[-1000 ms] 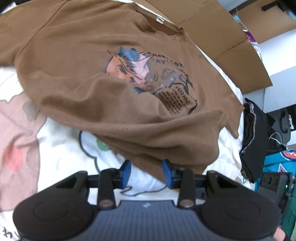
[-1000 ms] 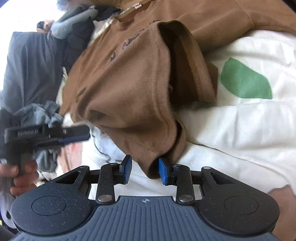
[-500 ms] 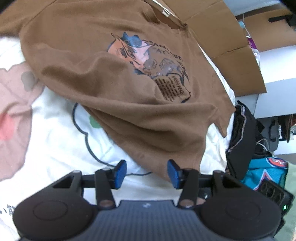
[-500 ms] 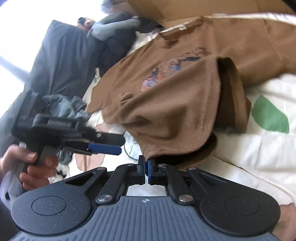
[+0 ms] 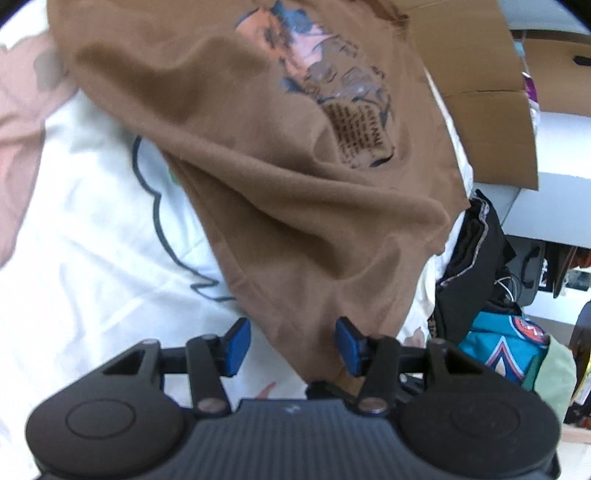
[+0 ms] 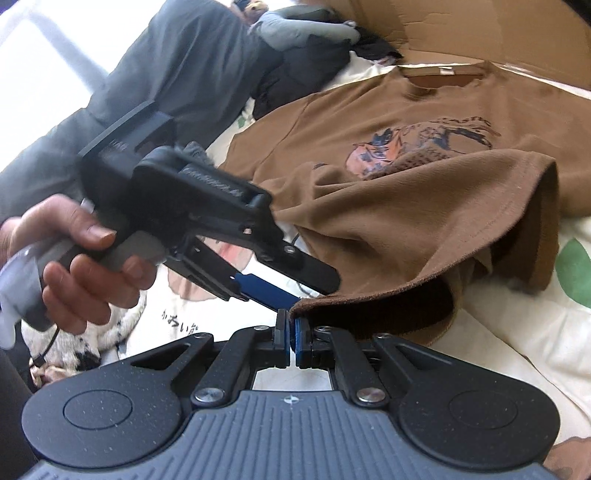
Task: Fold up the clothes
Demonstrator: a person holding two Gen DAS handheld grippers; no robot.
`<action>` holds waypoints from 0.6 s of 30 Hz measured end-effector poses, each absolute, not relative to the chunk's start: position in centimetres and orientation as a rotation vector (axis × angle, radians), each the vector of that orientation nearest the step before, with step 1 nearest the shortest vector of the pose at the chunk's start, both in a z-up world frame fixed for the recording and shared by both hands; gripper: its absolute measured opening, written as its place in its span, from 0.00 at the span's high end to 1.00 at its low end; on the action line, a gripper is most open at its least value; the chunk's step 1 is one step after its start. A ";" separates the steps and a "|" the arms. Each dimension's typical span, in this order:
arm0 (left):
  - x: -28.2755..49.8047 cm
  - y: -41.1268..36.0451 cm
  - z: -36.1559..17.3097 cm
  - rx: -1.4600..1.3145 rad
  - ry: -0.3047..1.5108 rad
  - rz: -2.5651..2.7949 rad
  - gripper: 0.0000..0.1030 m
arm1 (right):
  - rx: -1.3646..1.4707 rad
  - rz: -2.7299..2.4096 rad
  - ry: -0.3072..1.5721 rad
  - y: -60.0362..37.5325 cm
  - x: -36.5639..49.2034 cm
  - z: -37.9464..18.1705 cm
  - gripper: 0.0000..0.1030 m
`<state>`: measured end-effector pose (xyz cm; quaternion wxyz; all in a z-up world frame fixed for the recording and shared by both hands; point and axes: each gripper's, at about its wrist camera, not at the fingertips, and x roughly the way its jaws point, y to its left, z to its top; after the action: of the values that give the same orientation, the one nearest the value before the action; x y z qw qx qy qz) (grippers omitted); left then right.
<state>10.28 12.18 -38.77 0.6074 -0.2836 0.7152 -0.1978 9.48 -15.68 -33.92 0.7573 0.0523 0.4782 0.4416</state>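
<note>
Matt brown cotton T-shirt on soft printed bedsheet

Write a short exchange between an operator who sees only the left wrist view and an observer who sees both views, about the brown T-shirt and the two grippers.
Operator: My left gripper is closing, with the edge of the brown T-shirt between its pads but not yet pinched. Where is the right gripper?
Observer: The right gripper is shut on the shirt's edge, close beside your fingertips.
Operator: Is the collar visible anywhere?
Observer: Yes, the collar lies at the far end, next to the cardboard.
</note>
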 end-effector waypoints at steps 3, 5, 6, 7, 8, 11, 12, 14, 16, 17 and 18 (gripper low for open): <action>10.5 11.8 -39.6 -0.683 1.695 -0.445 0.56 | 0.089 0.975 1.039 -15.7 9.1 -34.2 1.00; 10.7 11.6 -40.0 -0.697 1.722 -0.431 0.56 | 0.070 0.980 1.035 -15.7 8.9 -34.3 1.00; 10.8 11.6 -40.3 -0.709 1.739 -0.416 0.56 | 0.060 0.982 1.033 -15.8 8.8 -34.4 1.00; 10.9 11.6 -40.4 -0.717 1.752 -0.404 0.56 | 0.052 0.983 1.029 -15.9 8.7 -34.3 1.00; 11.0 11.7 -40.4 -0.720 1.759 -0.395 0.56 | 0.040 0.983 1.021 -16.0 8.6 -34.3 1.00; 11.4 12.0 -40.3 -0.729 1.781 -0.368 0.56 | 0.005 0.977 1.004 -16.2 8.2 -34.1 1.00; 11.6 12.1 -40.3 -0.732 1.788 -0.359 0.56 | -0.001 0.978 0.999 -16.3 8.1 -34.1 1.00; 11.7 12.3 -40.1 -0.771 1.791 -0.353 0.56 | -0.013 0.981 0.991 -16.4 7.9 -34.0 1.00; 11.6 12.2 -39.9 -0.794 1.797 -0.355 0.56 | -0.025 0.983 0.982 -16.5 7.7 -34.0 1.00; 11.4 12.1 -40.0 -0.794 1.804 -0.350 0.56 | -0.026 0.981 0.978 -16.5 7.6 -33.9 1.00; 11.2 11.9 -40.1 -0.790 1.818 -0.344 0.56 | -0.027 0.980 0.974 -16.5 7.5 -33.9 1.00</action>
<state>11.24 11.92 -40.12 0.5353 -0.3317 0.7633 -0.1442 7.49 -16.51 -33.89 0.7708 -0.0125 0.4490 0.4517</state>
